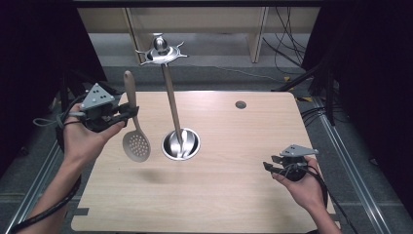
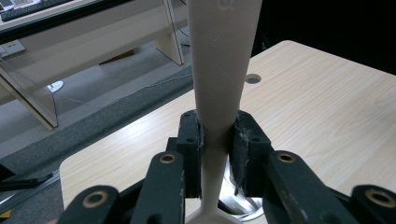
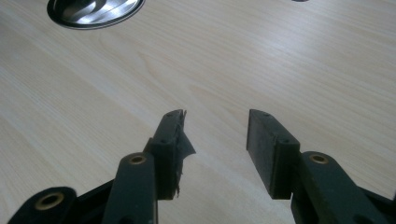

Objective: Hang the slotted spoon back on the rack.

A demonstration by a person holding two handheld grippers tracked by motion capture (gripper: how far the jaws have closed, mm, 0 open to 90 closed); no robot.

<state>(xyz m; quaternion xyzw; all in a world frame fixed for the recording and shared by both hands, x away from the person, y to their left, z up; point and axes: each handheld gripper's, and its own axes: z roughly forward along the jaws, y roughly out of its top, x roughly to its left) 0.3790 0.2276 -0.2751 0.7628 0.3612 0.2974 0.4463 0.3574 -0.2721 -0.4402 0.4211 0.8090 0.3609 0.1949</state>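
A beige slotted spoon [image 1: 132,117] hangs in the air above the table's left side, handle up and perforated bowl down. My left gripper [image 1: 130,111] is shut on its handle [image 2: 215,93], the black pads pressing it from both sides. A metal stand [image 1: 180,144] with a round base rises from the table's middle, its pole [image 1: 170,92] ending in a hooked top [image 1: 161,50]. My right gripper [image 1: 269,163] hovers low over the table's right front, open, with nothing between its pads [image 3: 268,144].
The wooden table [image 1: 234,195] has a small round hole [image 1: 240,104] at the back right. The stand's shiny base [image 3: 95,9] lies ahead and left of the right gripper. Cables and shelving legs lie on the floor beyond the table.
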